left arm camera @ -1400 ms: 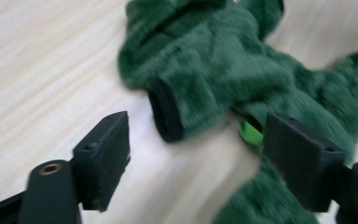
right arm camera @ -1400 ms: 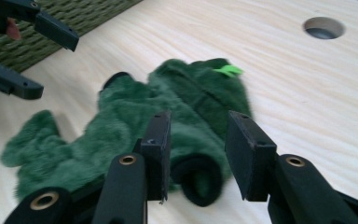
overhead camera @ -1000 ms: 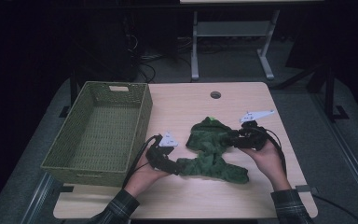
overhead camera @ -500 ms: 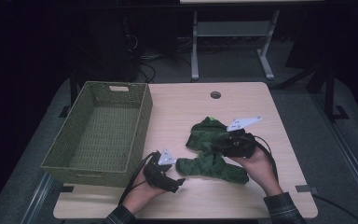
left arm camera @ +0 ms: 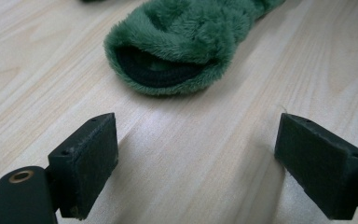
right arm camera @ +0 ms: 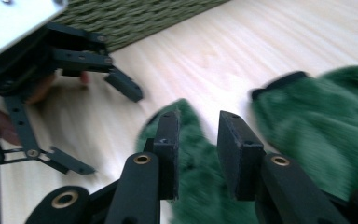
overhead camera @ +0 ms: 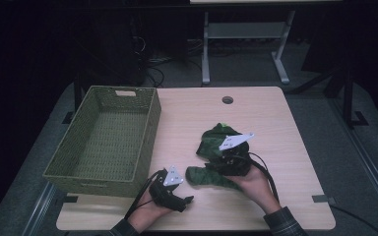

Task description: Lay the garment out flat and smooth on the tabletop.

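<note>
Two dark green fleece pieces lie mid-table: a bunched one [overhead camera: 215, 139] and a long one [overhead camera: 203, 177] in front of it. In the left gripper view the long piece [left arm camera: 182, 51] shows its dark open end towards me. My left gripper [overhead camera: 189, 199] rests on the wood just short of that end, with its jaws wide apart and empty [left arm camera: 196, 163]. My right gripper [overhead camera: 215, 166] is over the long piece's right part [right arm camera: 196, 186]. Its jaws stand a narrow gap apart with fleece beneath [right arm camera: 198, 126]. Whether they pinch it is unclear.
A green woven basket [overhead camera: 150, 129] stands empty at the table's left, close to my left hand. A round cable hole [overhead camera: 227, 100] sits near the far edge. Bare wood lies to the right of the fleece and along the front edge.
My right gripper has moved left and towards me, onto the long fleece piece. My left gripper has pulled back towards the front edge, off the piece's left end.
</note>
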{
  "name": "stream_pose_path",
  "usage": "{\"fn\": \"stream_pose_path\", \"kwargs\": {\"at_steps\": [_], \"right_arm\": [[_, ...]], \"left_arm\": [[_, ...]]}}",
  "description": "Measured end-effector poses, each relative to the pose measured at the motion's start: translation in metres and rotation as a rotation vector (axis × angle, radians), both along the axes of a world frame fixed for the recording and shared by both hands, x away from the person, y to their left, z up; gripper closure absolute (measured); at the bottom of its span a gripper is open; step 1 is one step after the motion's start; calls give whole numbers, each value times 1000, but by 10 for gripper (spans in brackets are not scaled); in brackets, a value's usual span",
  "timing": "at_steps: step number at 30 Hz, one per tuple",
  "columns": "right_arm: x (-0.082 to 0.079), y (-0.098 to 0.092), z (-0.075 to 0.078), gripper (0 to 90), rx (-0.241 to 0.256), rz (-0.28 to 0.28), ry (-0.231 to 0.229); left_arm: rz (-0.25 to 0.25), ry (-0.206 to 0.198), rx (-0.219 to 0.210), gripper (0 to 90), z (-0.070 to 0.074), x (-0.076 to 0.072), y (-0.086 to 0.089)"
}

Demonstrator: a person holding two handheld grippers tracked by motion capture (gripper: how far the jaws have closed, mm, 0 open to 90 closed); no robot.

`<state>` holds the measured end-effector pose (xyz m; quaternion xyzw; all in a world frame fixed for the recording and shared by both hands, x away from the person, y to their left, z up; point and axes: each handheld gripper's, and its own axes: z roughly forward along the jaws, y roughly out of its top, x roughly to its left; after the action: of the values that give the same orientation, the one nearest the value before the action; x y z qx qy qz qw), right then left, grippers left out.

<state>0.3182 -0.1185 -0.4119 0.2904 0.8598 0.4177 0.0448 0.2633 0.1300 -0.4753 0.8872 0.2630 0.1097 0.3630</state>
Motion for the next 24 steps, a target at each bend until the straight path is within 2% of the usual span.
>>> {"fn": "stream_pose_path", "kwargs": {"at_steps": [3, 4, 7, 10, 11, 16, 21, 24], "right_arm": [[-6, 17, -1, 696, -2, 43, 2], [-6, 17, -1, 696, -2, 43, 2], [-11, 33, -4, 708, -7, 75, 10], [-12, 42, -7, 710, -24, 87, 11], [-12, 50, -12, 715, -49, 108, 2], [-11, 64, -22, 720, -71, 116, 13], [-9, 71, -34, 720, -139, 95, -5], [-8, 72, -39, 720, -145, 90, -2]], "left_arm": [[-19, -10, -20, 127, -2, 0, 4], [-19, -10, -20, 127, -2, 0, 4], [-20, -8, -23, 127, -2, 0, 4], [-19, -8, -26, 127, -2, 0, 4], [-19, -7, -27, 126, -2, 0, 4], [-24, -10, -16, 126, -2, 0, 4], [-23, -9, -19, 126, -2, 0, 4], [-24, -8, -19, 126, -2, 0, 4]]}}
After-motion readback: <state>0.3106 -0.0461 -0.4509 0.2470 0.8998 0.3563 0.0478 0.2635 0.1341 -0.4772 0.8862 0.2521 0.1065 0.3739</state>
